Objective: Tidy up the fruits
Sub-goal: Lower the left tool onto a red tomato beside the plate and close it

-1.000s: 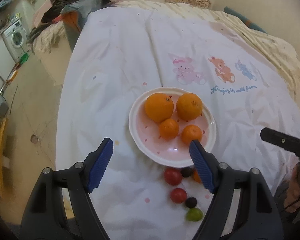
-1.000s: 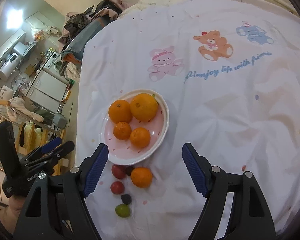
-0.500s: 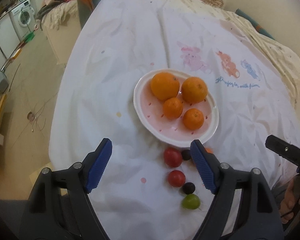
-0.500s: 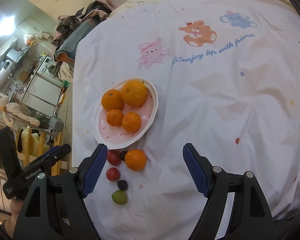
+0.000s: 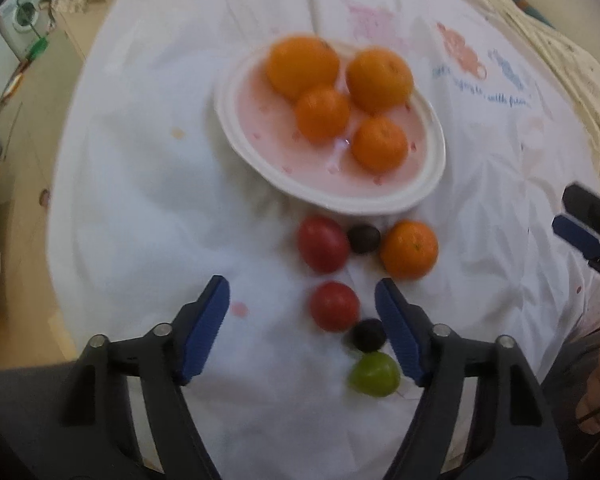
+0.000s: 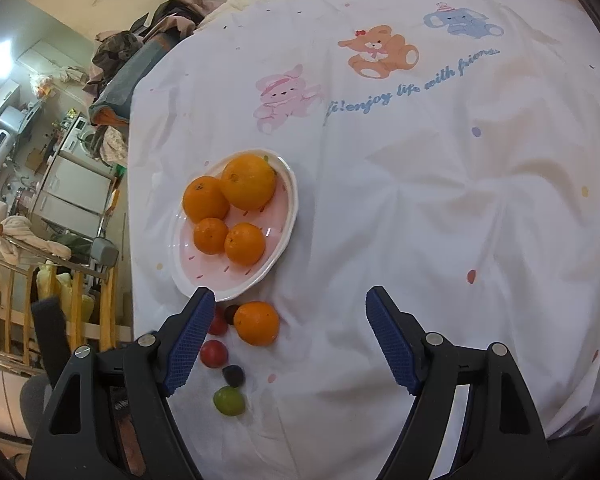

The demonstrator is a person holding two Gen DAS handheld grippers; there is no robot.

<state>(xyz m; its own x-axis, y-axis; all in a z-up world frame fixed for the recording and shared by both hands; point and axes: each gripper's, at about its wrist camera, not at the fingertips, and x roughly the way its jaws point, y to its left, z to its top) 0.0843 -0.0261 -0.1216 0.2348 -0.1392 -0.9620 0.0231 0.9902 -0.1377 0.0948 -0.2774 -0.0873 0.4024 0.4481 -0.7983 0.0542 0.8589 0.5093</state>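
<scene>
Right wrist view: "enjoy life with friends" is printed in blue on the white cartoon-print cloth [image 6: 440, 208]. Right gripper [image 6: 288, 344] is held wide open, empty. Left gripper [image 5: 302, 326], jaws just narrowed, is still open with the small red tomato [image 5: 334, 306] between them, ungripped.

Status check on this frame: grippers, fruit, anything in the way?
Left gripper open, jaws just closing, empty, above red tomato. Right gripper open, empty. Four oranges on plate. No obstruction.

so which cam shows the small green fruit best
The right wrist view: the green fruit is sharp and lies fully in sight on the white cloth, below a dark fruit. In the left wrist view the same green fruit looks larger but motion-blurred, close beside the left tongs' blue pad.
</scene>
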